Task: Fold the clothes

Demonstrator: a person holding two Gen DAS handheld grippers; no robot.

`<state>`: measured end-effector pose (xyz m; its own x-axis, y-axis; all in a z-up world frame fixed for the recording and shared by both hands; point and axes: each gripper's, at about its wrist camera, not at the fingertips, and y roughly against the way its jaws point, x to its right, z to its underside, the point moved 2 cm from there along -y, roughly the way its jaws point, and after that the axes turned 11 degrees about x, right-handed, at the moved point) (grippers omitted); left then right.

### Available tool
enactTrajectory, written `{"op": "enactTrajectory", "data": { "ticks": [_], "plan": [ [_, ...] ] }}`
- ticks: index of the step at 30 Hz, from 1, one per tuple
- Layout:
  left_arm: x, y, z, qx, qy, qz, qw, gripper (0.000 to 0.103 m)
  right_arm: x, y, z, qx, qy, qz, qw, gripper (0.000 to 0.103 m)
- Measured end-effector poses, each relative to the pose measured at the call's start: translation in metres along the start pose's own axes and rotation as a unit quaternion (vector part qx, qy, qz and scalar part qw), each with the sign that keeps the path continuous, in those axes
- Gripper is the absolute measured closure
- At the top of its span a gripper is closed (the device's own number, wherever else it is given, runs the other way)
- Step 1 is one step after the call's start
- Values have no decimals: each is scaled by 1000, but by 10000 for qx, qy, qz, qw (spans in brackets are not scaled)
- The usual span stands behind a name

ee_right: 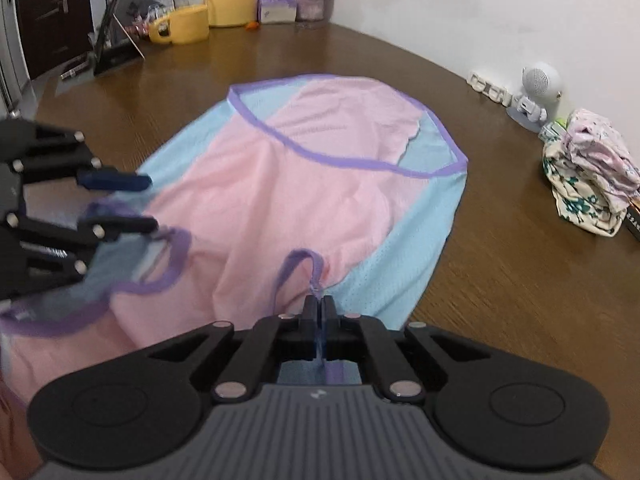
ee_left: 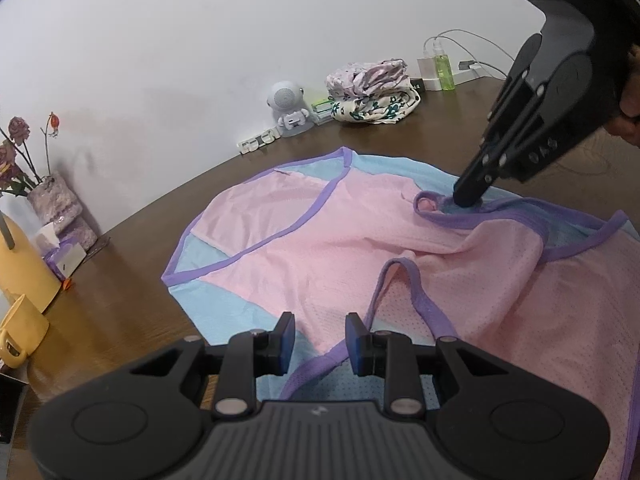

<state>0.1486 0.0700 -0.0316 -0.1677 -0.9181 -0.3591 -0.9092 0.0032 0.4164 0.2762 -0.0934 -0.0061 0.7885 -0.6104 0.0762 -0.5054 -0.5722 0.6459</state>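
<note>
Right gripper [ee_right: 319, 312] clamped on purple shoulder strap [ee_right: 298, 268]; left gripper [ee_left: 320, 340] wide apart, holding nothing, above other strap [ee_left: 404, 280]. Pink-and-blue mesh tank top [ee_left: 320, 240] spread mid-table [ee_right: 500, 260]. Probably light, limp, slippery; best pinched at bound edges.

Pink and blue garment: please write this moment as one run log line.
step: fold clothes | left tool: open, above garment | right tool: shut on purple strap | garment on table
</note>
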Motion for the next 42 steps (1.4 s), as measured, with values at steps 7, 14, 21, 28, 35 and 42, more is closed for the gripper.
{"op": "enactTrajectory", "data": {
  "ticks": [7,14,21,28,35,42],
  "plan": [
    [0,1,-3,97,-5,24,10000,77,6,17,-3,298,-132,100,9994,77],
    [1,-1,-11,264,148,63,9995,77,8,0,-18,794,-577,-210,9950,77],
    [6,-13,-19,338,145,224,9991,83,11,-27,-11,249,-756,-420,9959,93],
    [7,-22,-7,13,-177,61,9998,83,-4,-11,1,-129,-191,-598,9979,93],
    [-2,3,-12,328,-100,284,9990,82,-1,13,-3,274,-599,-720,9952,88],
    [20,-2,-12,188,-911,628,9937,82,-11,30,8,127,-1094,-1215,9865,83]
  ]
}}
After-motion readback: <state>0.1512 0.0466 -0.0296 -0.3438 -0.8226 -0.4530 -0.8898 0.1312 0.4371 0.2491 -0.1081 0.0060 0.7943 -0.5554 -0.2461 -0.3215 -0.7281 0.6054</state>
